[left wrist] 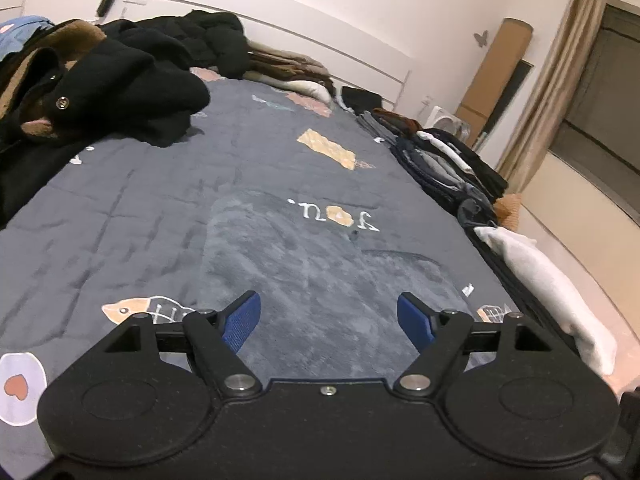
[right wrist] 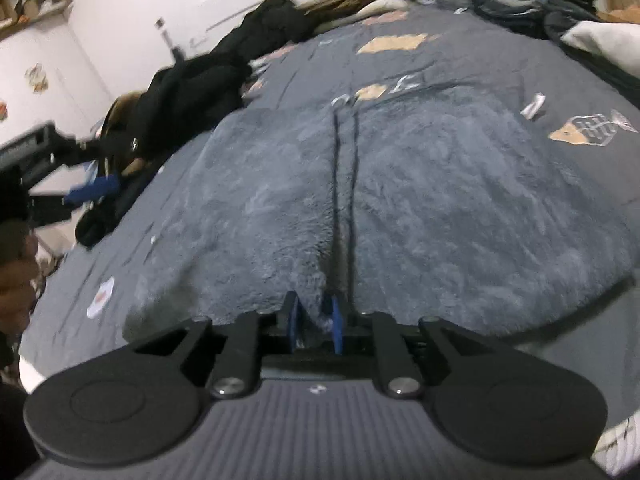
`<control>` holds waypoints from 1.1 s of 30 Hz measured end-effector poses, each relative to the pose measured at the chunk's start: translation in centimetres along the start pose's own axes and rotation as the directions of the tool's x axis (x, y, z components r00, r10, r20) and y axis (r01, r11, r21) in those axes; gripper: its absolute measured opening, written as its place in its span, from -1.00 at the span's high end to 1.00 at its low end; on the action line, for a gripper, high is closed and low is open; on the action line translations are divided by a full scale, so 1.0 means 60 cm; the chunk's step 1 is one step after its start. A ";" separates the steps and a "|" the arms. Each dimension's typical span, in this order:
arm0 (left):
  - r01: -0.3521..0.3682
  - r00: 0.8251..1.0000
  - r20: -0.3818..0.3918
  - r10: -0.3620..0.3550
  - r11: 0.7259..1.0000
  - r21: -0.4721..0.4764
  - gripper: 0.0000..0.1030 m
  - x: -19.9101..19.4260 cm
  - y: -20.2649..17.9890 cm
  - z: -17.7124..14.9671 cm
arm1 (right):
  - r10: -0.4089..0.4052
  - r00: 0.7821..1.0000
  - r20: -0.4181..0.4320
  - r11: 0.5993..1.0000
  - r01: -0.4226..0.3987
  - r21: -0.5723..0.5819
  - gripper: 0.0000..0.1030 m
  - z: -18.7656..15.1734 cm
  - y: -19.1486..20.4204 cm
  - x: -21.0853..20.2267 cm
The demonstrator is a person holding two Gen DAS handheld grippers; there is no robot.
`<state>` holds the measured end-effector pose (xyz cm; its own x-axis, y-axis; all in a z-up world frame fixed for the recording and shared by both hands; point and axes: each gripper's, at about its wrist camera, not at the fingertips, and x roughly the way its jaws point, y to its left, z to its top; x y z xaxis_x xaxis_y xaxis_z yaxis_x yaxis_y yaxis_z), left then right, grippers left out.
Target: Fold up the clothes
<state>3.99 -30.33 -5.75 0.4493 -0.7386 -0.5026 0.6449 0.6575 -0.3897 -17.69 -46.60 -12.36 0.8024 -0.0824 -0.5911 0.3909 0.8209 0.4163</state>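
- Looking along the left claw [left wrist: 328, 320], we see its blue pads [left wrist: 240, 322] spread wide, released, with nothing between them; it hangs over the grey fleece garment [left wrist: 304, 272].
- We find that garment lying flat on the bed's dark grey quilt [left wrist: 120, 208], near the close end, its plush nap paler than the quilt beneath.
- From the right wrist view, the right claw [right wrist: 314, 322] is clenched on the near edge of the grey fleece garment [right wrist: 440, 208], with a tuft of fleece bunched between the two blue pads [right wrist: 335, 322].
- A dark seam or zip line [right wrist: 344, 184] runs from the claw straight up the middle of the garment.
- We can read stitched white writing on the quilt [left wrist: 334, 214], upside down to us; it looks like "you", with an orange patch in place of the middle letter. No other label is legible; a small white tag [left wrist: 467, 290] beside the garment is too small to read.
- Printed fish-skeleton motifs [left wrist: 140, 308] and a white badge with a heart [left wrist: 18, 388] decorate the quilt.
- A heap of black and brown clothes [left wrist: 120, 80] sits on the bed's far left; folded stacks [left wrist: 448, 160] line the right edge, with a white folded piece [left wrist: 548, 284] nearest.
- At the left edge of the right wrist view, we glimpse the other claw [right wrist: 92, 190], blurred.
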 end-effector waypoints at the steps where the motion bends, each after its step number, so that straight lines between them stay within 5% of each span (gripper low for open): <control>1: 0.005 1.000 -0.004 -0.005 1.000 0.012 -0.45 0.000 -0.002 -0.003 | -0.011 1.000 0.003 1.000 0.011 0.003 0.32 -0.002 0.000 -0.005; 8: 0.024 1.000 -0.007 -0.024 0.999 0.047 -0.46 -0.004 -0.005 -0.006 | -0.029 0.997 0.075 0.997 0.024 0.069 -0.25 0.053 -0.018 -0.013; 14: 0.015 1.000 0.007 -0.015 1.000 0.013 -0.51 -0.001 0.019 0.001 | 0.035 0.997 0.076 0.997 -0.029 -0.071 -0.26 0.183 0.003 0.083; 20: -0.014 1.000 -0.013 0.013 1.000 -0.021 -0.51 0.017 0.044 0.010 | 0.080 0.995 -0.055 0.984 -0.087 -0.158 -0.25 0.280 0.014 0.238; 33: 0.003 0.998 -0.059 -0.004 1.000 -0.009 -0.51 0.050 0.051 0.006 | -0.018 0.981 -0.195 0.978 -0.023 -0.205 -0.19 0.296 -0.007 0.415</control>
<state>7.52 -30.58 -8.19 0.4099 -0.7310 -0.5455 0.6405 0.6565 -0.3984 10.10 -59.05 -14.99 0.6921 0.0148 -0.7216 0.2712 0.9212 0.2790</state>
